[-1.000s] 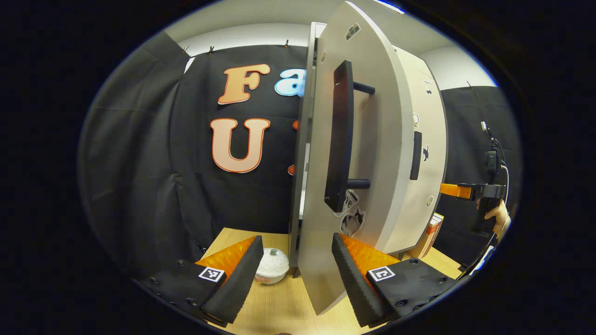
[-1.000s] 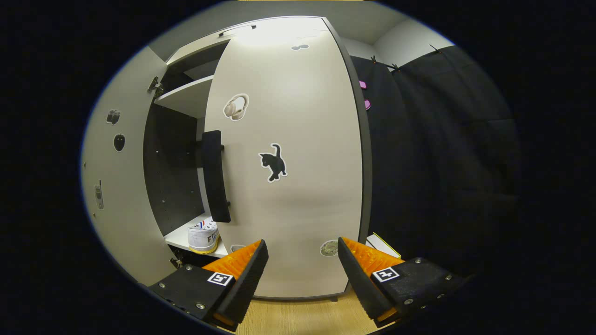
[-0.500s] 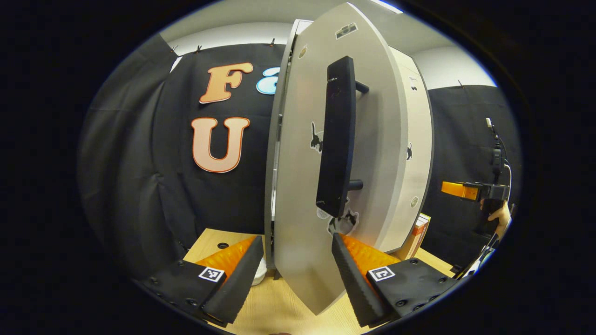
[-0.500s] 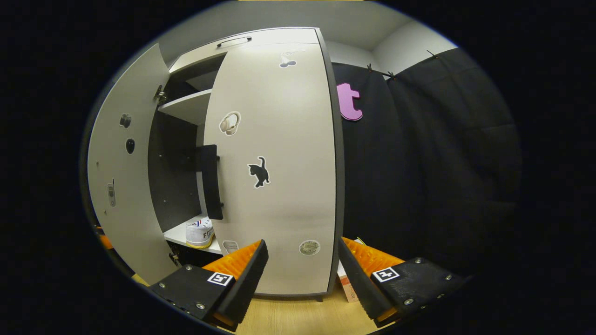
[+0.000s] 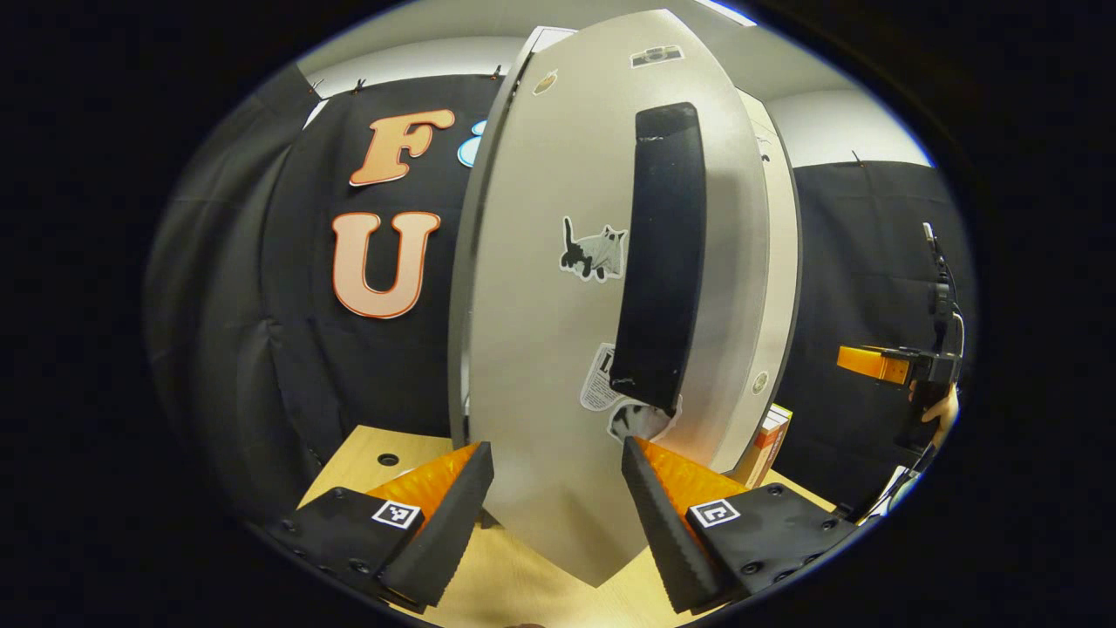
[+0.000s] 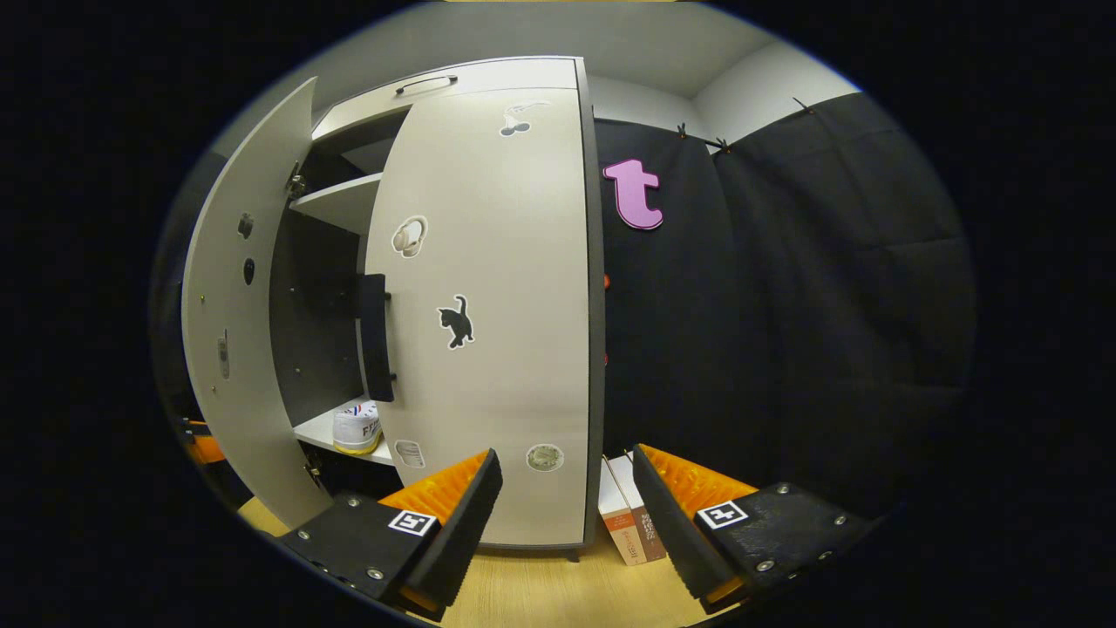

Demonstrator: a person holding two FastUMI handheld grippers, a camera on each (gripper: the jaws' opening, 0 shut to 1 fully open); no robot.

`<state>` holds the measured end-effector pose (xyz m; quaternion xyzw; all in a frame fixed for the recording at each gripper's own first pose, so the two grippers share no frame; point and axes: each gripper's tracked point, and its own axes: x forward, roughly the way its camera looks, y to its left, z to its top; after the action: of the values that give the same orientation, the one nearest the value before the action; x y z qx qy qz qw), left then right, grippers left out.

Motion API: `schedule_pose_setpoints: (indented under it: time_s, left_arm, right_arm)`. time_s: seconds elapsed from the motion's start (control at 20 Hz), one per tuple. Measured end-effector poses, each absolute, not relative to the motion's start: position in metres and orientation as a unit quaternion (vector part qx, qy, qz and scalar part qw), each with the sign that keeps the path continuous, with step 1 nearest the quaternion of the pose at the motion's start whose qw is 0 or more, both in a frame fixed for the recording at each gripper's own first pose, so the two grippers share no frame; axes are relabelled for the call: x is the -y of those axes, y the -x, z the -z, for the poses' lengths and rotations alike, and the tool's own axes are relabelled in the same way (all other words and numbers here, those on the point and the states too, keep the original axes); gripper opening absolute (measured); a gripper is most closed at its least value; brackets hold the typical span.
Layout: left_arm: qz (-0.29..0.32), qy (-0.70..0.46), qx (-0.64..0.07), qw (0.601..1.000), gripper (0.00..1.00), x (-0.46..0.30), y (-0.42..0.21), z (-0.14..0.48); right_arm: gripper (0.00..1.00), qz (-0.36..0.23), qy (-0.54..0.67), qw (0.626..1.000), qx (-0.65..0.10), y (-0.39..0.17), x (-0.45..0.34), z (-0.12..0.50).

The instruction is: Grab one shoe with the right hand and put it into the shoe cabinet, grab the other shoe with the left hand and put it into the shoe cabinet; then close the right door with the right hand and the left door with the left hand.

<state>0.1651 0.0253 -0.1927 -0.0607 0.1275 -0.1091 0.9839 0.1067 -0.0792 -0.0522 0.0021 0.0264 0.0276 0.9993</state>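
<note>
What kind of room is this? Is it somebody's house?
Probably not a real home. It looks like a small recording booth set up like one: black cloth wall hung all round, a pale shoe cabinet with animal stickers standing on a wooden table, and a shoe on its shelf.

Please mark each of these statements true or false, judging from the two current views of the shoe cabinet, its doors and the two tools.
1. The left door is fully closed. False: it stands ajar, and the shelves show behind it.
2. A white shoe sits on a lower shelf inside the cabinet. True.
3. The right tool is shut on the right door's handle. False: it is open and holds nothing.
4. The left tool is open, with the left door's lower edge between its fingers. True.
5. Books stand on the table beside the cabinet. True.
</note>
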Motion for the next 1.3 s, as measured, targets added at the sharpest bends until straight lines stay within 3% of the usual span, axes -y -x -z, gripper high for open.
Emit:
schedule_pose_setpoints:
  time_s: [0.15, 0.45, 1.3]
  left_arm:
    - [0.124, 0.065, -0.134, 0.981, 0.99, -0.004, -0.181, 0.198]
    - [0.134, 0.054, -0.139, 0.980, 0.99, 0.021, -0.215, 0.206]
    - [0.080, 0.031, -0.143, 0.986, 0.97, 0.036, -0.270, 0.231]
  right_arm:
    - [0.93, -0.019, 0.002, 0.999, -0.031, -0.103, 0.094, 0.055]
    - [0.93, 0.000, 0.006, 0.999, -0.036, -0.096, 0.120, 0.058]
    - [0.93, 0.014, -0.014, 0.999, -0.033, -0.080, 0.148, 0.044]
